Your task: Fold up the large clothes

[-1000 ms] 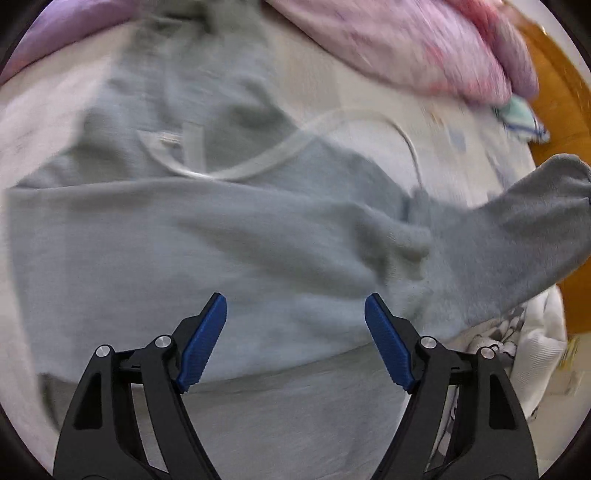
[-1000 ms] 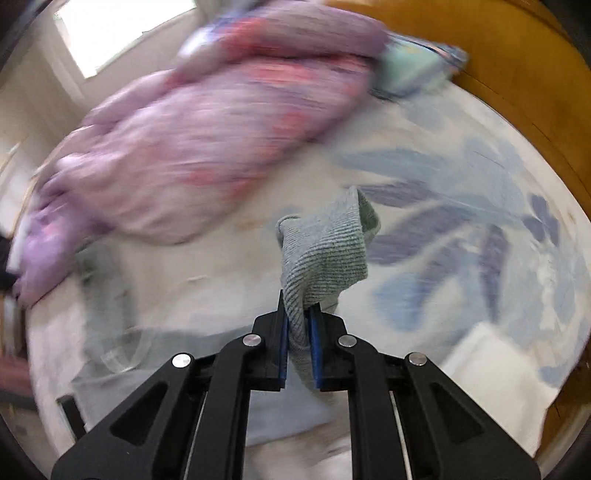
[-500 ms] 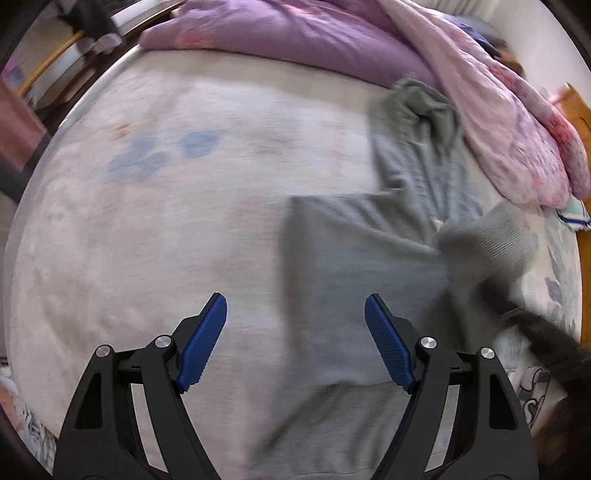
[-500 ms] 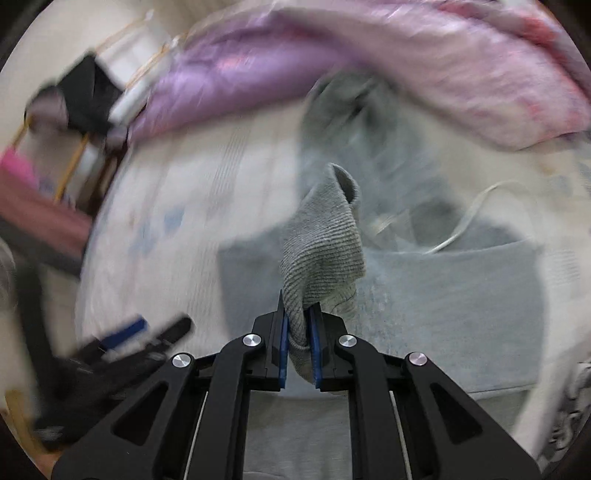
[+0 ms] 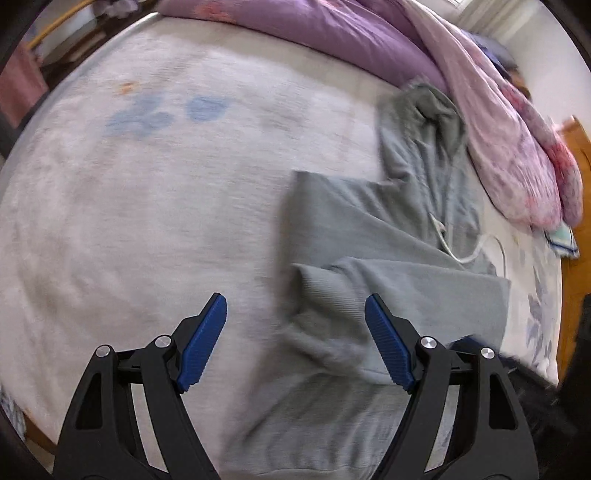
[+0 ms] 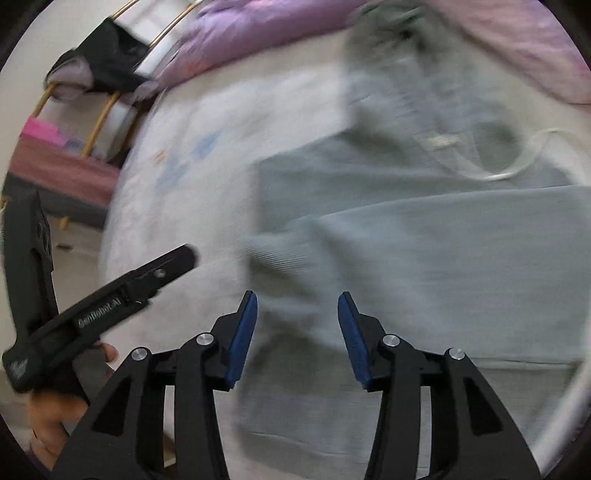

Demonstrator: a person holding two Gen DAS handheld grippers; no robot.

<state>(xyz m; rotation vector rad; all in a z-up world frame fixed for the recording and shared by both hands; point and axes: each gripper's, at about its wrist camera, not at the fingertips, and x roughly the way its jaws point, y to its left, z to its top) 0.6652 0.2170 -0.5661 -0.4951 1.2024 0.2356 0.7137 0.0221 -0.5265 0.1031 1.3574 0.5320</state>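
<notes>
Both tools wide open over the grey hoodie (image 5: 399, 258) on the bed (image 5: 129, 206).

Left tool (image 5: 295, 343) and right tool (image 6: 297, 336) gaping, gripping nothing. Sleeve (image 5: 332, 295) folded across the body, ribbed cuff at 6 o'clock between the blue pads (image 5: 388, 343). Hood toward 1 o'clock, beside the purple quilt (image 5: 332, 26).

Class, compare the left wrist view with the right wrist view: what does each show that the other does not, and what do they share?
Only the left wrist view shows the wooden headboard and the small folded cloth beside the pink quilt.

Only the right wrist view shows the black garment draped on a gold rail, and the left gripper seen from the side.

Both show the grey hoodie with one sleeve laid across it, its white drawstring, the purple quilt, and open blue fingers.
</notes>
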